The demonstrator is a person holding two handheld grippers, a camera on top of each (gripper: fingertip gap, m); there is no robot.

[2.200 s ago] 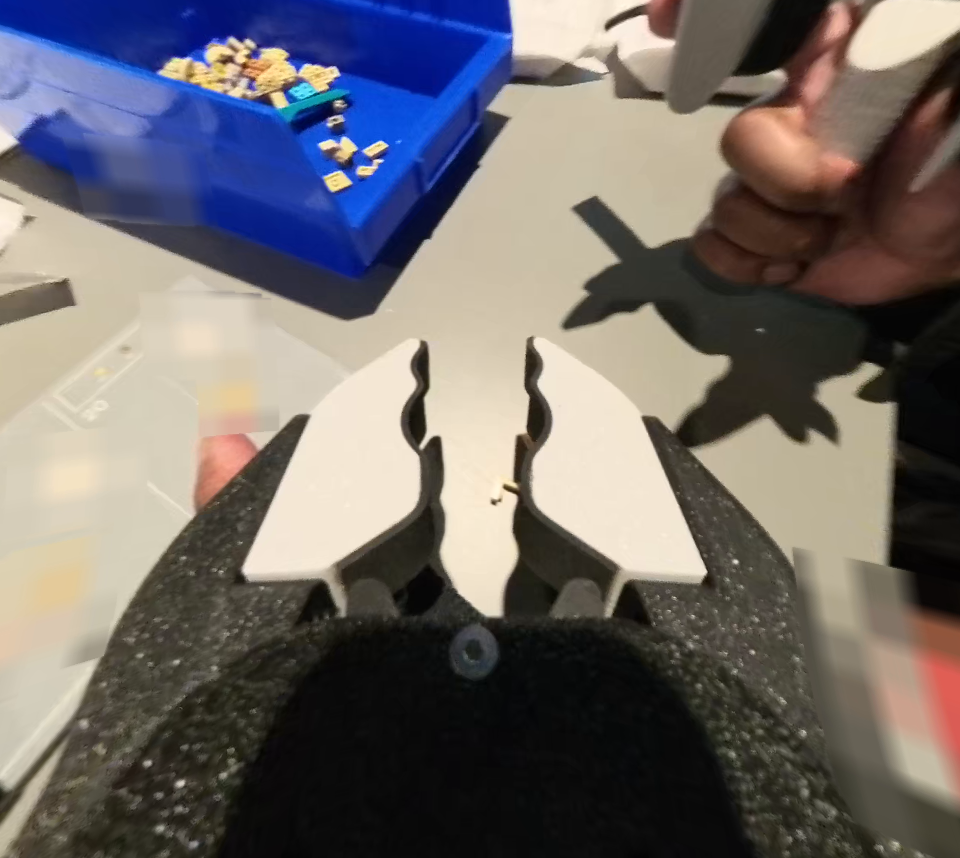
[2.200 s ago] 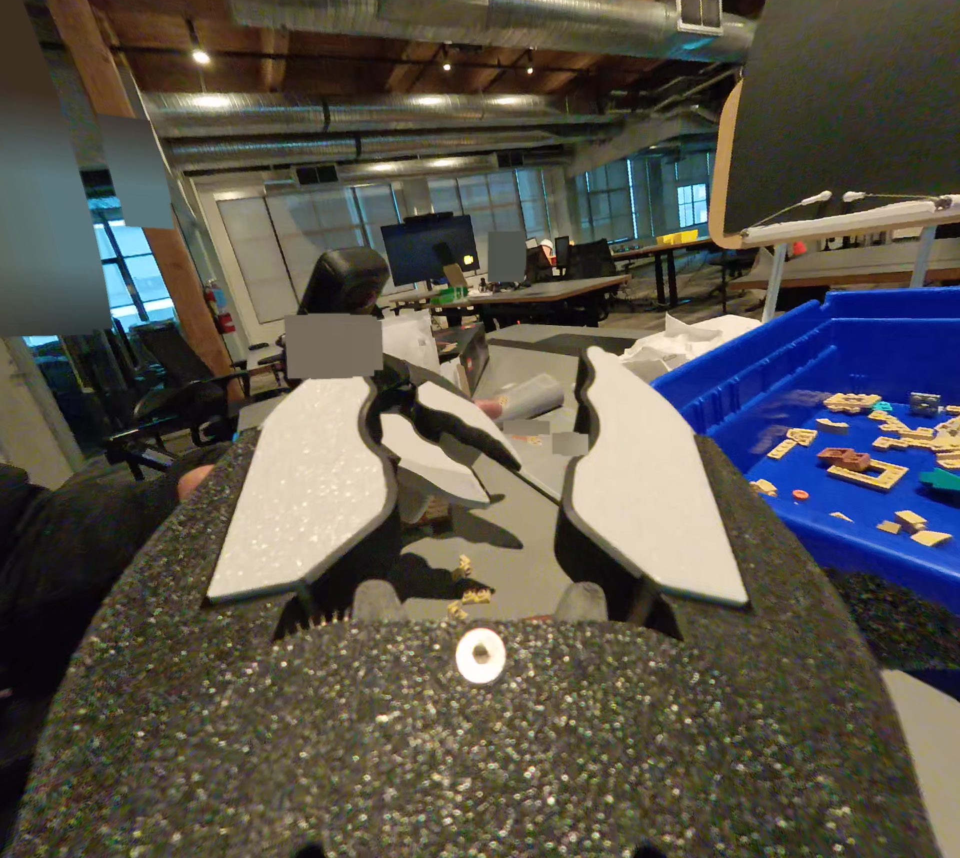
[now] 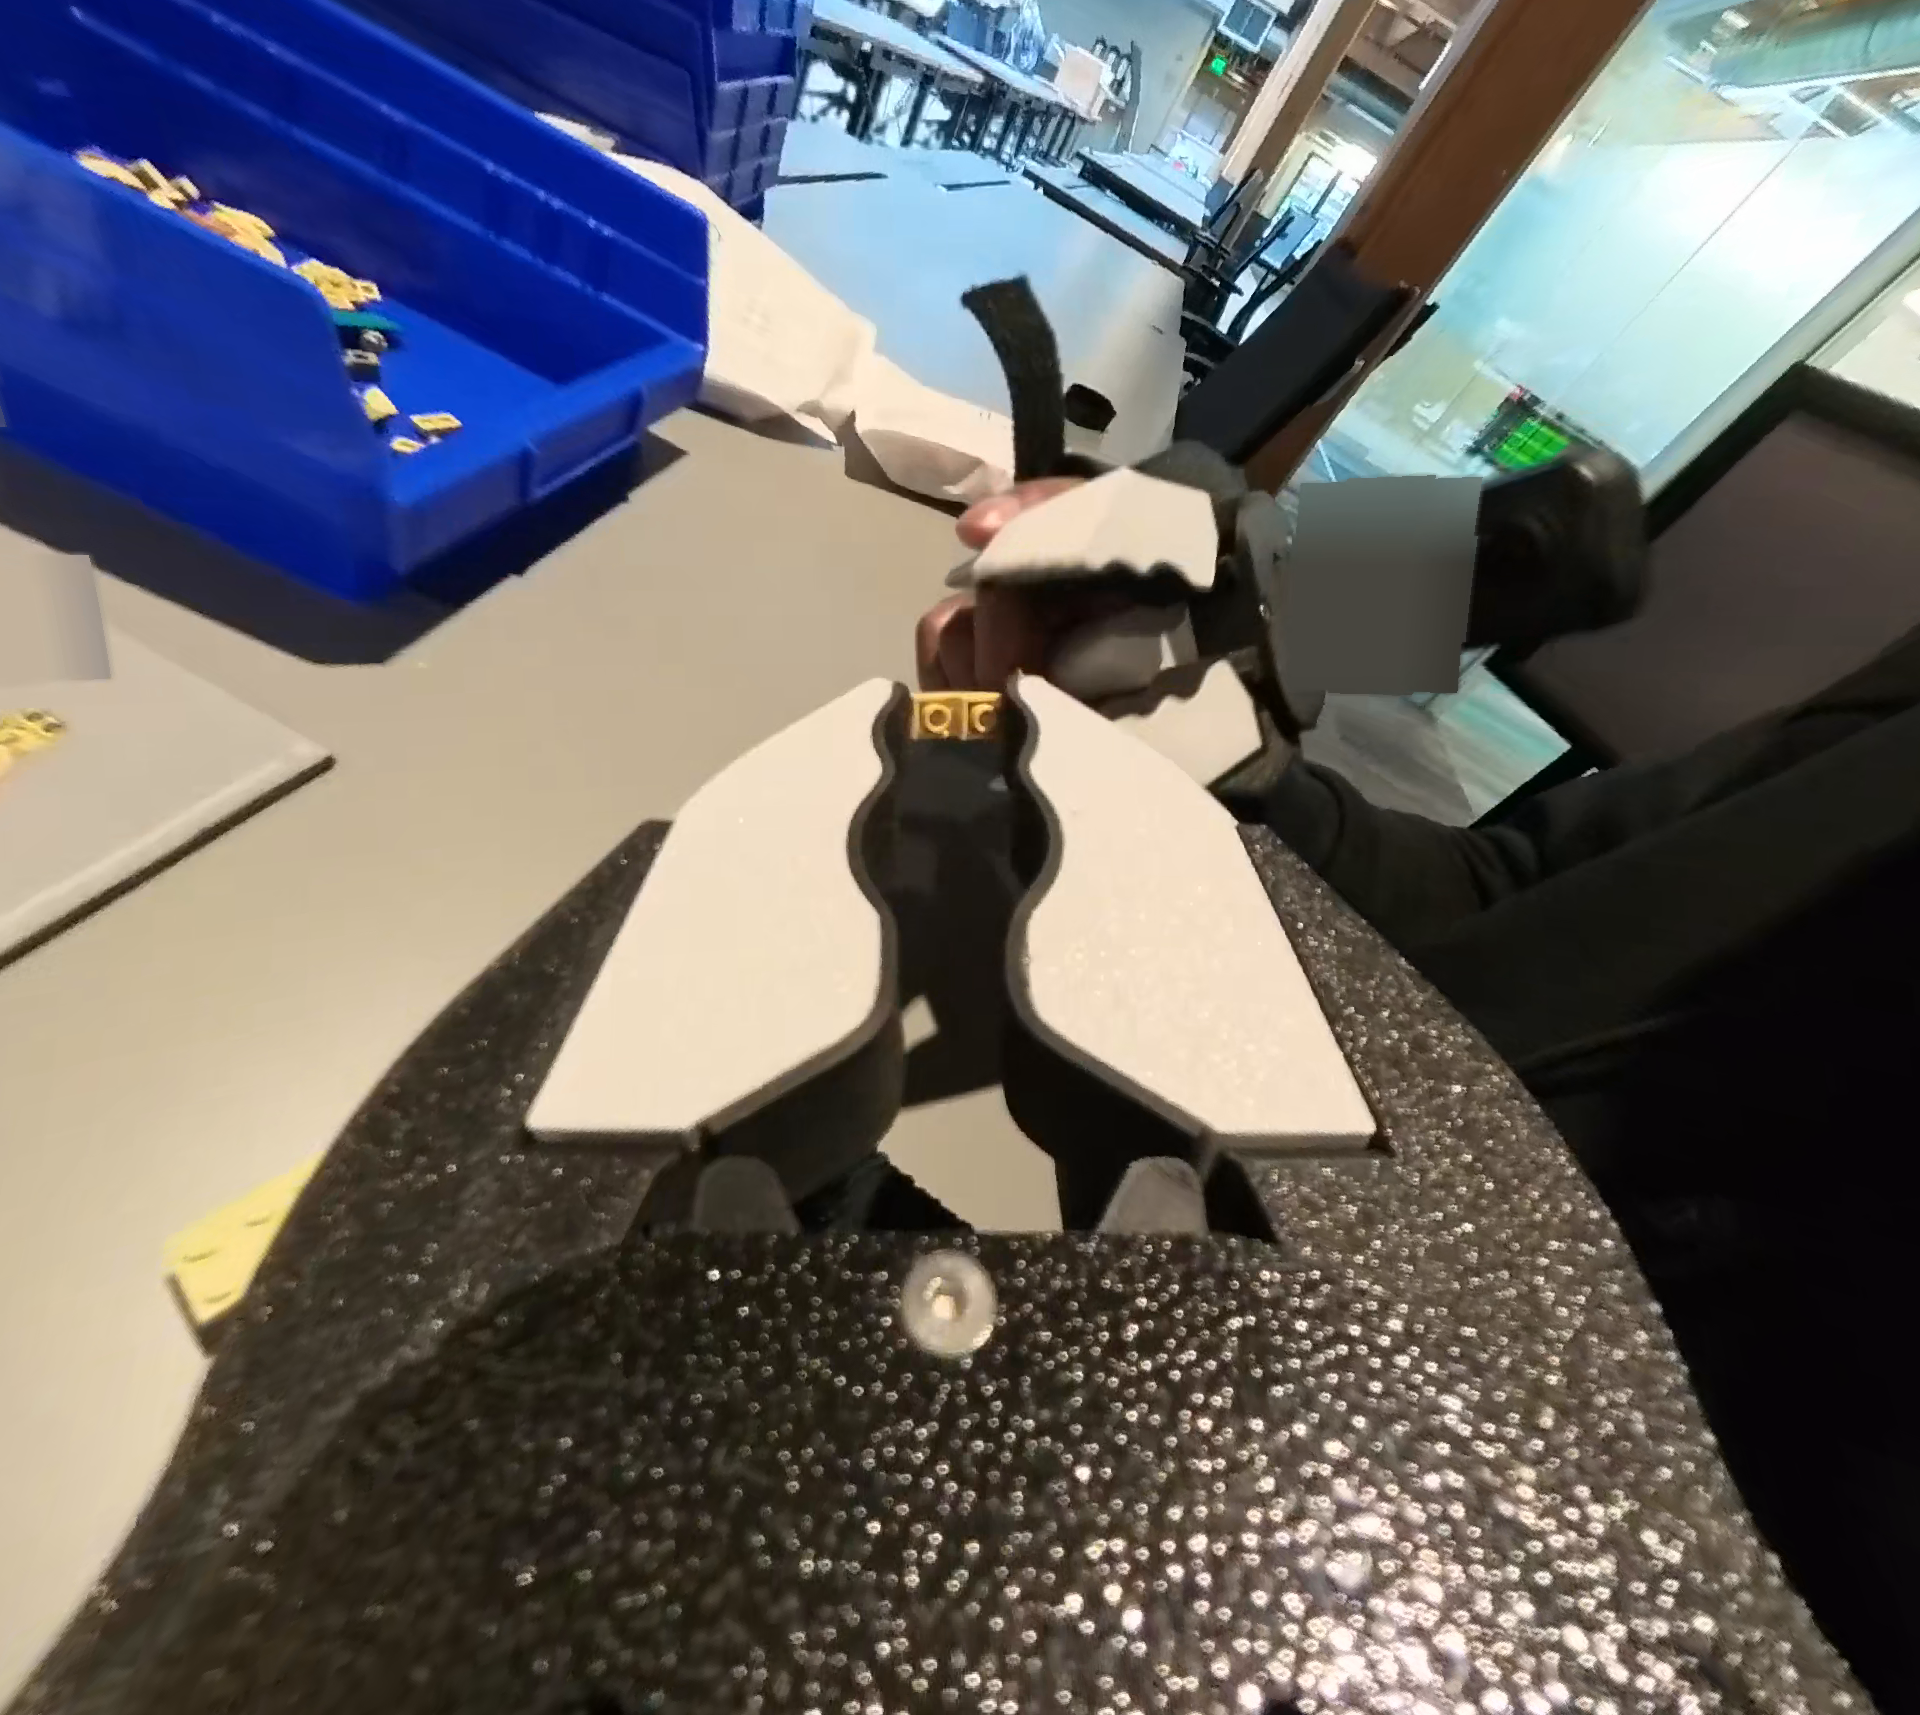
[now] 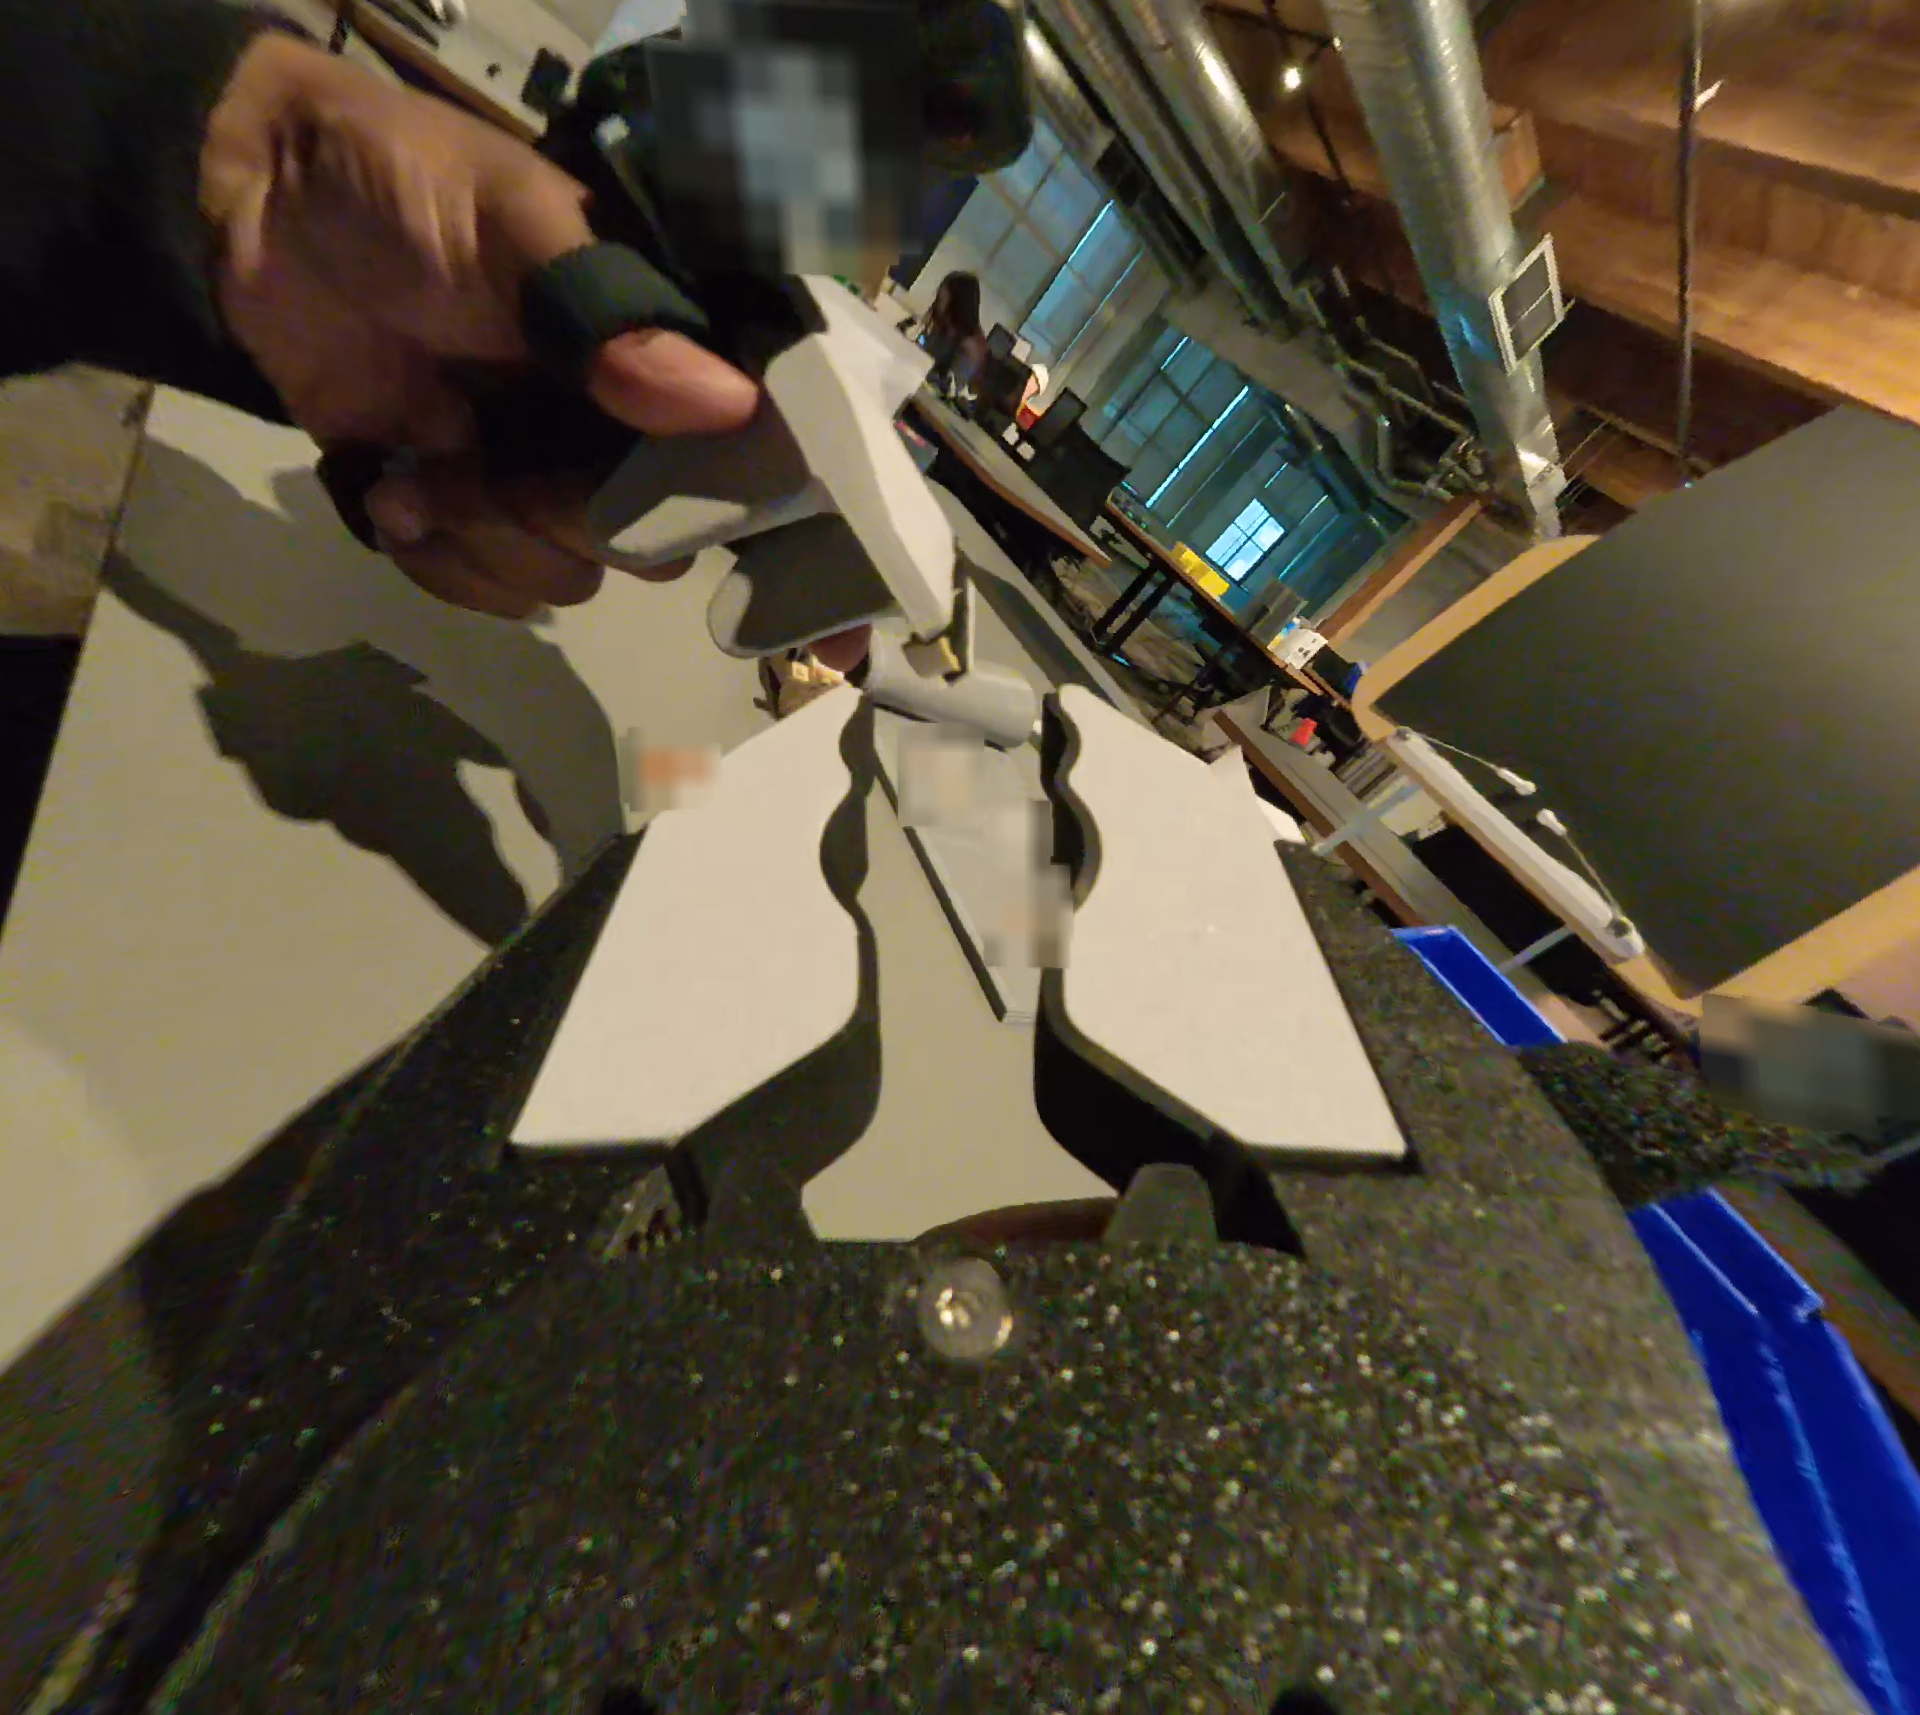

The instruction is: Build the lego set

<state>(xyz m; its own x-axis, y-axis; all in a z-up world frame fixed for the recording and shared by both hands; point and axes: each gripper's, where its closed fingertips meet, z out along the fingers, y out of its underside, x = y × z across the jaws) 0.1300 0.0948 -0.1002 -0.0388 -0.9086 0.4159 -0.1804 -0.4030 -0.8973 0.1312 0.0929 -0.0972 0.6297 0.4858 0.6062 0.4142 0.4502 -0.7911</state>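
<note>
1. Two studs show on the tan brick clamped at the very tips of the left gripper; the fingers bear on its two short ends, and it is held up off the grey table.
2. Handling, as a judgement: the brick is light, rigid and smooth-sided, so it can pivot or pop out of a tip-only pinch. Hold it on opposite flat faces, never on the studs.
3. Orientation: the long axis runs 9-to-3 across the gap between the fingers; the stud face is turned toward the left wrist camera.
4. The right gripper stands parted and holds nothing.
5. At 1 o'clock from the brick in the left wrist view, the right gripper lies just beyond it, turned sideways; whether the two touch cannot be told.
6. At 10 o'clock, well apart, a blue bin holds more tan pieces.
</note>
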